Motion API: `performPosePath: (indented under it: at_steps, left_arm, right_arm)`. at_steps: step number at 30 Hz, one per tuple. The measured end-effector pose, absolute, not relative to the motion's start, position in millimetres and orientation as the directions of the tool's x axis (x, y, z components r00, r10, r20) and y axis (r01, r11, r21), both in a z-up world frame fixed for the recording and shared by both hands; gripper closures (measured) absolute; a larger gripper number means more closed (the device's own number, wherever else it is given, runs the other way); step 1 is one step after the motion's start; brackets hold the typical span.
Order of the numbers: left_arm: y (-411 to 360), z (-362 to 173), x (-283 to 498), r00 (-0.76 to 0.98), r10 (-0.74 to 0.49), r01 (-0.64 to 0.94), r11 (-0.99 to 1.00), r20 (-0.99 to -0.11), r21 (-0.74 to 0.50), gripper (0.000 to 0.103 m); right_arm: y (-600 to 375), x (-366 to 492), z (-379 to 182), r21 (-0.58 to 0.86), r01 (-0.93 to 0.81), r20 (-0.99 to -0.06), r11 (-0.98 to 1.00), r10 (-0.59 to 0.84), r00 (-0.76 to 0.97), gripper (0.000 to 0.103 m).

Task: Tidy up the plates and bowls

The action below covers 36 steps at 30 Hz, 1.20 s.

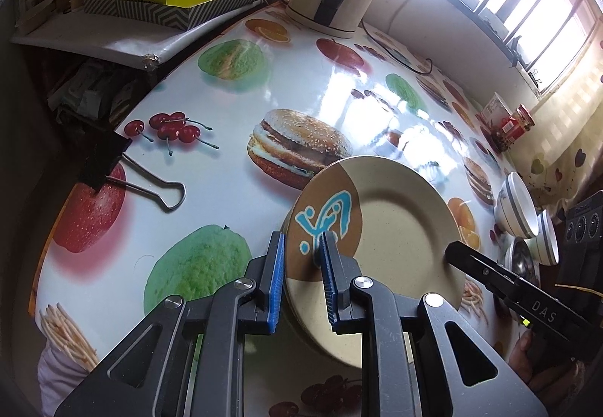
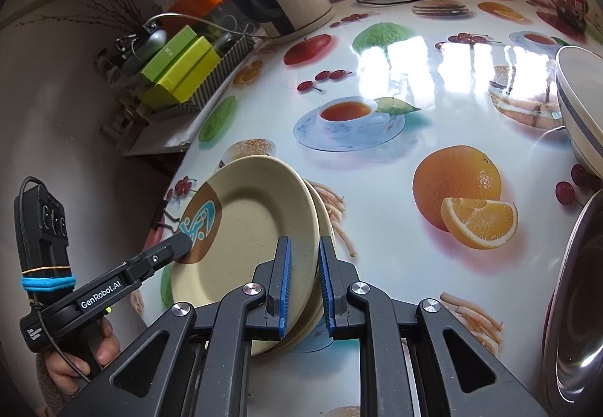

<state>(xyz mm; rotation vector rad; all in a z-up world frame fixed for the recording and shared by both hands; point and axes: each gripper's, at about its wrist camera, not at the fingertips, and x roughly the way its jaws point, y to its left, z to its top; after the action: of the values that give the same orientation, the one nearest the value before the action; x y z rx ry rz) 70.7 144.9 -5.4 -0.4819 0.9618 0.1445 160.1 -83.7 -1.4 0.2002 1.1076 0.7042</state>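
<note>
Mid-task: both the left hand-held gripper and right hand-held gripper clamp the plates near the desk edge; bowls remain unsorted at the far side

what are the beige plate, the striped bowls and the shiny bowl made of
Beige plate: probably melamine or bamboo-fibre plastic; matte, finely speckled surface with a printed brown and blue patch.
Striped bowls: likely glazed ceramic; glossy white with grey-blue bands.
Shiny bowl: metal, probably stainless steel; mirror-like grey reflections.
</note>
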Motion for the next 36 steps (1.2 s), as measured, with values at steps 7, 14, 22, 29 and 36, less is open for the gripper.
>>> performPosePath:
  at_steps: [7,14,22,29,36]
  left_arm:
    - [143,-7,69,0.566,-0.080,-0.329,0.891,-0.820,-0.314,0.083]
    - [142,-6,69,0.567,-0.077,-0.328,0.893,-0.820,-0.310,0.083]
    - [144,-7,69,0.561,-0.082,-0.333,0.888,-0.824,-0.316,0.083]
    - [142,-7,67,0.562,-0.077,-0.331,0.891,-0.823,-0.310,0.083]
    - [144,-7,66,0.566,-0.080,-0.330,0.890,-0.821,-0.314,0.083]
  right_arm:
    - [-84,155,1,0.463,-0.432,-0.749,0.774,0.602,0.275,0.088]
    - [-80,147,5,0.391,-0.468,-0.762,0.793,0.564,0.319,0.088]
    - [-75,141,8,0.323,-0.491,-0.773,0.809,0.525,0.356,0.087]
    - [-70,137,8,0.273,-0.514,-0.781,0.813,0.499,0.375,0.085]
    - [-72,137,7,0.284,-0.500,-0.781,0.818,0.500,0.374,0.084]
